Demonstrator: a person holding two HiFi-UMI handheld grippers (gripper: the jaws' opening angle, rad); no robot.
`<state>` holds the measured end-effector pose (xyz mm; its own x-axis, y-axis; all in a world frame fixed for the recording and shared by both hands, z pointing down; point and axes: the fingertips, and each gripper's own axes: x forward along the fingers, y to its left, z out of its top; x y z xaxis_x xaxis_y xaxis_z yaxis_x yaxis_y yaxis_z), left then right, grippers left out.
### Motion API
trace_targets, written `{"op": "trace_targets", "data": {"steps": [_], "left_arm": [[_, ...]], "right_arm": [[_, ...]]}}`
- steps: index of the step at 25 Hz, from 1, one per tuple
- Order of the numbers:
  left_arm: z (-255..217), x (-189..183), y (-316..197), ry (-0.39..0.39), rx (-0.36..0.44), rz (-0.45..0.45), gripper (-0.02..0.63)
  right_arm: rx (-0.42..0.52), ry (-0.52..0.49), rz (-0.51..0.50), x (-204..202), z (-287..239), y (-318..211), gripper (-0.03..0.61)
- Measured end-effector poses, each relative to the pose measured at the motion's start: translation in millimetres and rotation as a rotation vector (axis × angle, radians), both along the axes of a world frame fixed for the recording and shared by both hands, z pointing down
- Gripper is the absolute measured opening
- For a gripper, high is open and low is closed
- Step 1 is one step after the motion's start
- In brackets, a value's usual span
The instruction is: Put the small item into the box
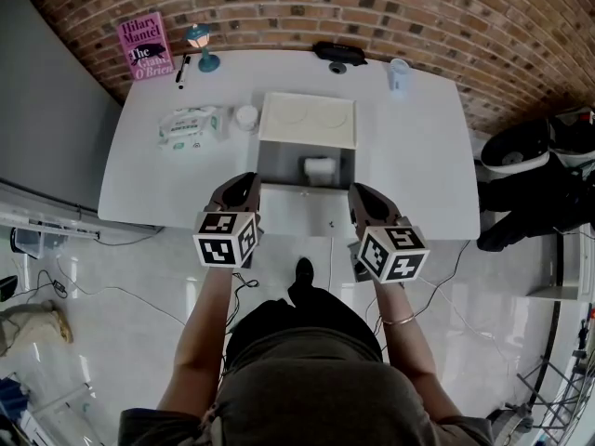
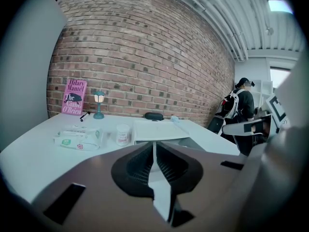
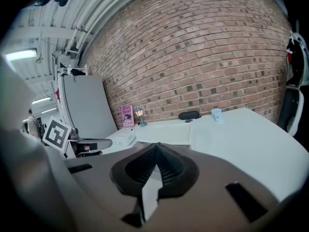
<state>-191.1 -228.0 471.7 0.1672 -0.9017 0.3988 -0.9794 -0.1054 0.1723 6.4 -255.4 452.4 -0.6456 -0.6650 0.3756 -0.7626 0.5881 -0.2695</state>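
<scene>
Brown left gripper (image 1: 245,182) and right gripper (image 1: 359,193), clenched empty, hover abreast before the box (image 1: 279,160).

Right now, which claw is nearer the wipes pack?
Left. The left claw is diagonally right of the wipes pack; the right claw is farther right, past the box.

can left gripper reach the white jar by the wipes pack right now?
Probably yes. The jar stands in the open between the wipes pack and the box lid, with nothing between it and the left gripper. Its jaws are shut, so they must open first.
</scene>
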Motion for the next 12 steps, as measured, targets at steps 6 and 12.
{"op": "trace_targets", "data": {"steps": [6, 12], "left_arm": [[0.9, -1.9, 1.6, 0.007, -0.002, -0.003, 0.037], [3.9, -0.7, 4.0, 0.011, -0.013, -0.005, 0.037]], "right_arm": [[0.001, 0.009, -0.006, -0.5, 1.0, 2.7, 0.003], [-0.001, 0.013, -0.011, 0.9, 1.8, 4.8, 0.003]]}}
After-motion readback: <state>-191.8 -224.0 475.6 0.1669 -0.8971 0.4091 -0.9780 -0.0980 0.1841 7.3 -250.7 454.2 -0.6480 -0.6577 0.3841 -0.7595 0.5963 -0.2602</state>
